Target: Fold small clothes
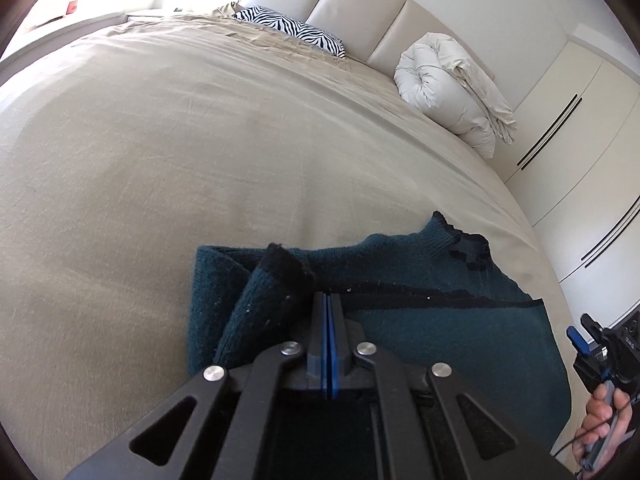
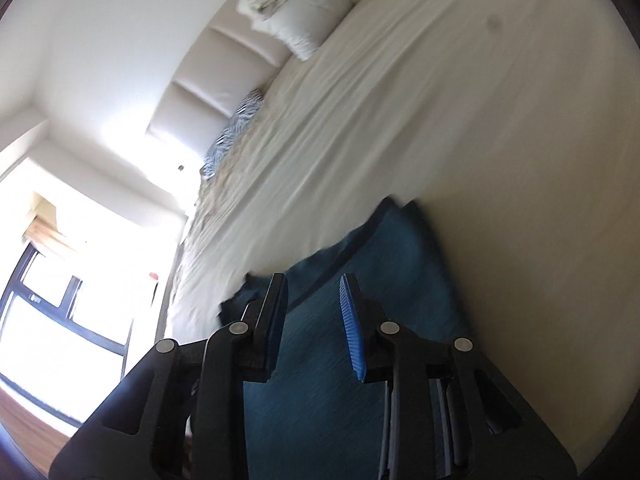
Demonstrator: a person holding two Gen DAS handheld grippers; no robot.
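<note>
A dark teal knit sweater (image 1: 420, 320) with black trim lies on the beige bedspread near the bed's front right corner. One sleeve is folded over it, and the sleeve's black cuff (image 1: 282, 268) rises just left of my left gripper (image 1: 328, 298). That gripper is shut, its blue pads pressed flat together, the tips down at the sweater beside the cuff. No cloth shows between the pads. My right gripper (image 2: 314, 284) hangs open over the sweater (image 2: 360, 280), nothing between its fingers. In the left wrist view the right gripper (image 1: 588, 340) sits at the right edge, held by a hand (image 1: 600, 424).
The wide bedspread (image 1: 180, 140) stretches beyond the sweater. A zebra-print pillow (image 1: 292, 30) and a rolled white duvet (image 1: 448, 84) lie by the padded headboard. White wardrobe doors (image 1: 580, 128) stand right of the bed. A bright window (image 2: 60, 300) is on the far side.
</note>
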